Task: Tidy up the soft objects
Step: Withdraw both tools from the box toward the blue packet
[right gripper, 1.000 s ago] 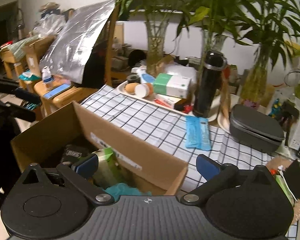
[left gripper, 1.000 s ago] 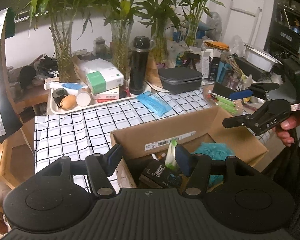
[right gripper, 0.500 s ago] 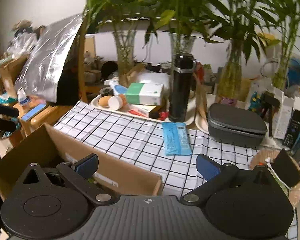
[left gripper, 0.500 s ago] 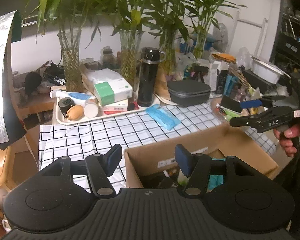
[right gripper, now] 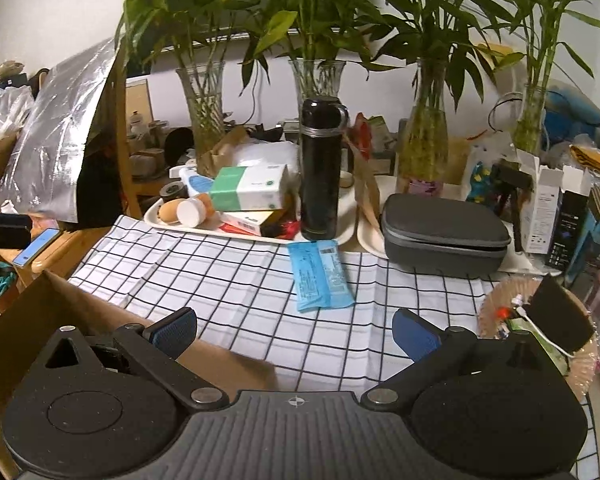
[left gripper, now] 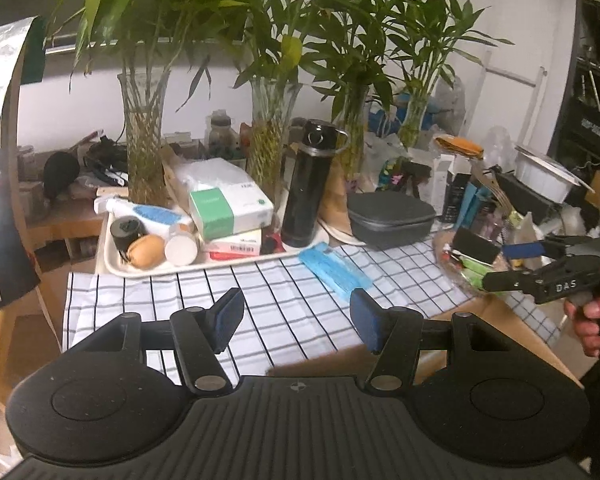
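Observation:
A blue soft packet [left gripper: 334, 272] [right gripper: 320, 276] lies flat on the checked cloth [left gripper: 260, 304] [right gripper: 228, 280]. My left gripper [left gripper: 296, 320] hovers over the cloth short of the packet, open, with nothing between its blue pads. My right gripper [right gripper: 296, 332] is also open and empty, wider apart, with the packet beyond it. It also shows at the right edge of the left wrist view as the right gripper [left gripper: 504, 266], held by a hand [left gripper: 592, 320]. The cardboard box [left gripper: 500, 332] [right gripper: 40, 312] sits at the near table edge; its contents are hidden.
A white tray [left gripper: 112, 268] at the back holds a green-and-white tissue pack [left gripper: 228, 208] [right gripper: 252, 188], small jars and a black flask [left gripper: 308, 184] [right gripper: 320, 168]. A grey case [left gripper: 392, 216] [right gripper: 444, 228], glass vases with bamboo and a cluttered basket [right gripper: 496, 312] crowd the far and right sides.
Both views have drawn back and swung up off the box. The teal fluffy thing and green packet inside it have dropped out of sight. Both grippers stay open.

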